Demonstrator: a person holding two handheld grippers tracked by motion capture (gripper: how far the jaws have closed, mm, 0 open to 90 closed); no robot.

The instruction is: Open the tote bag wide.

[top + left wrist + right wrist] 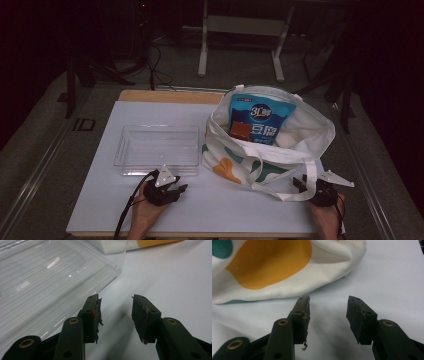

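1. Two containers: left of the tote bag [270, 145] sits a bare clear tray [157, 148].
2. Inside the tote bag, a blue snack packet [261, 119] stands upright.
3. Near the bag, left gripper [116, 315] and right gripper [328, 315] gape, holding nothing.

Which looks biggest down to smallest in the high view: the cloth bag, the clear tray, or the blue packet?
1. Cloth bag, the largest.
2. Clear tray, somewhat smaller.
3. Blue packet, the smallest, though its lower part is hidden inside the bag.
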